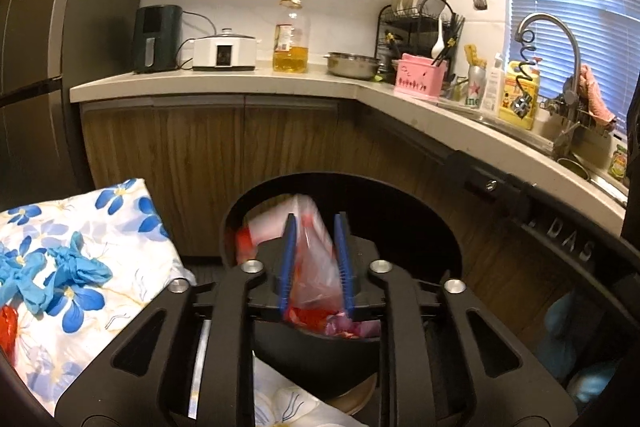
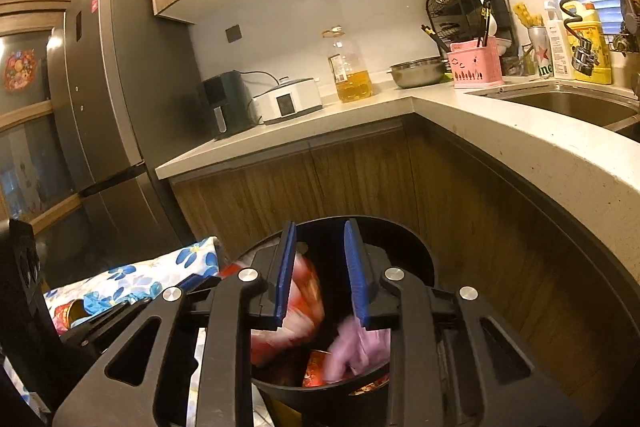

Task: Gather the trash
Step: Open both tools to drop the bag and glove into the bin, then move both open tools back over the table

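Observation:
My left gripper (image 1: pixel 316 263) is shut on a clear plastic bag with red print (image 1: pixel 314 267) and holds it over the round black trash bin (image 1: pixel 448 239). Red and pink wrappers lie inside the bin. My right gripper (image 2: pixel 320 267) is open above the same bin (image 2: pixel 416 259); the blurred red and white bag (image 2: pixel 306 291) hangs just beside its left finger, and a pink wrapper (image 2: pixel 360 347) lies below. Crumpled blue gloves (image 1: pixel 60 275) and a red wrapper (image 1: pixel 8 323) lie on the flower-print cloth (image 1: pixel 120 227) at the left.
A wooden cabinet front (image 1: pixel 224 155) stands just behind the bin under the L-shaped counter (image 1: pixel 240 83), which holds appliances, an oil bottle, a steel bowl and a dish rack. A sink (image 2: pixel 568 103) is at the right, a fridge (image 2: pixel 108 99) at the left.

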{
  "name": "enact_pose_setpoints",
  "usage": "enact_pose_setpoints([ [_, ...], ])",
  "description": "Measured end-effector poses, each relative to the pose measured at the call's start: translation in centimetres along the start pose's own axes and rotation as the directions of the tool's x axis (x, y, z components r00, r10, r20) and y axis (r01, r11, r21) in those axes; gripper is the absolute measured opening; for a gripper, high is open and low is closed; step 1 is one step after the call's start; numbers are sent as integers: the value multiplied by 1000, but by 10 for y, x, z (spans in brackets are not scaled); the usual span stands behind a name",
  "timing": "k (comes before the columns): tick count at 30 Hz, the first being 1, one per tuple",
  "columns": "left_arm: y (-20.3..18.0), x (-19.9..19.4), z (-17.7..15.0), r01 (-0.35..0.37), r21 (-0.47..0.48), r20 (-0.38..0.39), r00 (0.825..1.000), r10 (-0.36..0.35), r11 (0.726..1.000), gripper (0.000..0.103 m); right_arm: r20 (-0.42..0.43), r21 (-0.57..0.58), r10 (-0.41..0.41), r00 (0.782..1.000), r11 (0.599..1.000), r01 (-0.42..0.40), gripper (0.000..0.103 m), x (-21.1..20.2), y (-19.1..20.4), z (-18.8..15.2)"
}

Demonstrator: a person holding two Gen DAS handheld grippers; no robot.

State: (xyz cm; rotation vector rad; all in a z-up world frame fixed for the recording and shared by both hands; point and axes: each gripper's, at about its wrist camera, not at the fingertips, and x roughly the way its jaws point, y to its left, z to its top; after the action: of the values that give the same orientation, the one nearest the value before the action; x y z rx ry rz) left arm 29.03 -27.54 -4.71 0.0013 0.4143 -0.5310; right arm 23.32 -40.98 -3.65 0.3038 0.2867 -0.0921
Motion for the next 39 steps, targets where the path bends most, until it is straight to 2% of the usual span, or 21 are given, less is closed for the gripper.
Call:
enact_pose_setpoints([
  [1,3,0,-1,-4,-10,0,1000,4,1000,32,-1,6,1,1000,1000,-1,33,0,-1,0],
  [2,5,-2,-2,-4,-19,1,1000,4,1000,37,2,15,-1,1000,1000,1,43,-2,-3,-1],
  [4,9,-7,-4,-17,-36,7,1000,17,999,44,5,20,0,1000,1000,0,52,-5,-4,-1],
  [6,13,-13,-6,-30,-48,15,999,31,998,51,-2,21,6,1000,1000,-6,56,-7,-4,-2],
  [8,17,-21,-7,-48,-66,18,999,50,997,61,-3,29,15,1000,999,-15,67,-11,-4,-3],
  [11,26,-38,-12,-81,-110,34,996,85,991,71,-6,32,36,999,999,-35,74,-16,-1,-4],
  [14,34,-55,-16,-122,-132,47,991,129,984,76,-12,22,61,998,998,-61,80,-19,5,-7],
  [21,53,-88,-25,-225,-174,56,970,238,959,79,-34,10,108,994,994,-108,82,-25,27,-17],
  [28,76,-118,-38,-327,-190,61,937,344,926,79,-52,4,164,985,986,-164,82,-28,53,-29],
  [34,105,-145,-50,-403,-229,52,904,424,886,79,-83,-27,224,971,974,-227,79,-22,87,-41],
  [37,121,-161,-55,-450,-245,56,878,476,859,79,-102,-40,247,964,967,-252,76,-16,106,-48],
  [39,129,-168,-58,-469,-252,53,866,497,846,79,-121,-47,262,957,962,-269,73,-9,120,-54],
])
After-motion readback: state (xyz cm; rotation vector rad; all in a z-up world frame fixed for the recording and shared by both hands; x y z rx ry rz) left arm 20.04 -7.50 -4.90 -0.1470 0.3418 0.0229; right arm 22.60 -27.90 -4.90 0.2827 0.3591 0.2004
